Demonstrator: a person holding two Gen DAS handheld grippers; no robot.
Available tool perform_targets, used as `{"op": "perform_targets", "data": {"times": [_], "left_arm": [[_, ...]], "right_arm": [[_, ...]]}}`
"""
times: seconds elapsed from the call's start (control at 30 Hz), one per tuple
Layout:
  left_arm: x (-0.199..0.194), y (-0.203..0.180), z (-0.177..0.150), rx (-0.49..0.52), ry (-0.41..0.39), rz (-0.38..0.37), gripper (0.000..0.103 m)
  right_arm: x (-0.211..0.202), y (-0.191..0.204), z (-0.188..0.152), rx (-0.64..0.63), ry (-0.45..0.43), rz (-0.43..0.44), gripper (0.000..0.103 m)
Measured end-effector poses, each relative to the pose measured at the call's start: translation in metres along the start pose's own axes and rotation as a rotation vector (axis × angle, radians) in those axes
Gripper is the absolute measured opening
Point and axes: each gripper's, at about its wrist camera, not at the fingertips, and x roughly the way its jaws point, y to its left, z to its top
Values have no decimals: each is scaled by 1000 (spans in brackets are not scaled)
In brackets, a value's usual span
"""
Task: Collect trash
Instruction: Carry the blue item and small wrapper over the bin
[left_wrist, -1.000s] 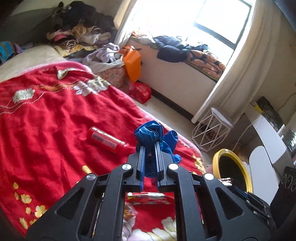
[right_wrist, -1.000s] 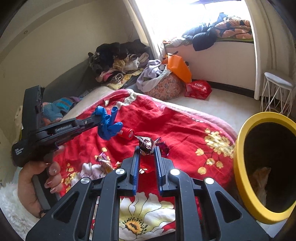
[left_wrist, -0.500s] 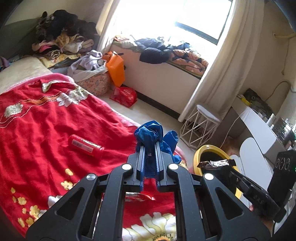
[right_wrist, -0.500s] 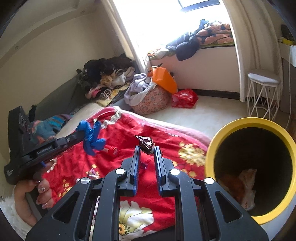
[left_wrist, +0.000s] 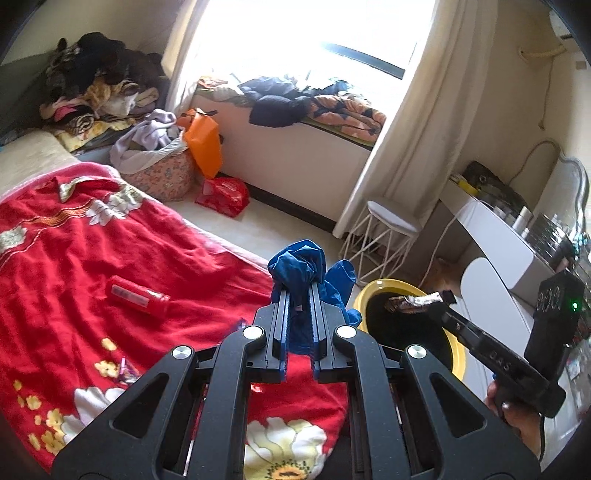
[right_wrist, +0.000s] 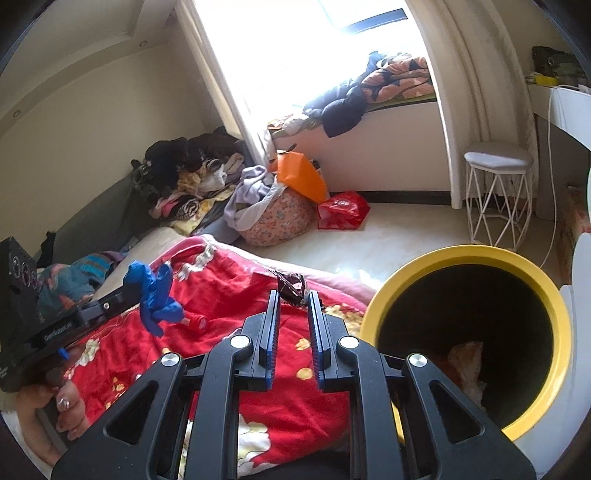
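Observation:
My left gripper is shut on a crumpled blue plastic piece above the edge of the red flowered blanket. Seen from the right wrist, the same blue plastic piece hangs over the bed at the left. My right gripper is shut on a dark brown shiny wrapper. In the left wrist view that wrapper hovers over the mouth of the yellow-rimmed bin. The bin stands beside the bed with some trash at its bottom. A red can lies on the blanket.
Small wrappers lie on the blanket near me. On the floor beyond the bed are a white wire stool, a red bag and a full laundry basket. A white desk stands right of the bin.
Both grippers have swung right, away from the bed toward the bin, each keeping its load. The bin fills more of the right wrist view, and the brown wrapper now sits over its mouth.

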Motion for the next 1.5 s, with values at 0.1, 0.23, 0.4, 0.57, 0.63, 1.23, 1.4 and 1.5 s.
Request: {"op": "perform_targets", "data": {"times": [0.1,0.23,0.4,0.57,0.63,1.23,1.4,1.5], "left_arm": [[3,-10,-2,17,8,-14,5],[6,-20,-5,38,17,-30,5],[11,-33,-10,63,32,-46,5],[17,-46,-13,88,49,-59,5],[20,-52,-15,101,57,-66,5],[54,-102,-38,202,141,-113,5],[65,-113,-45,231,166,-121,5],[73,-122,-50,250,180,-125,5]], "right_arm": [[-4,-6,1,14,-12,-16,15],[-9,-18,4,39,-27,-38,15],[-15,-36,7,75,-44,-66,15],[-19,-54,8,112,-59,-96,15],[-21,-61,9,123,-63,-110,15],[-28,-120,1,226,-69,-222,15],[-27,-131,-2,251,-65,-240,15],[-28,-140,-4,268,-63,-248,15]]}}
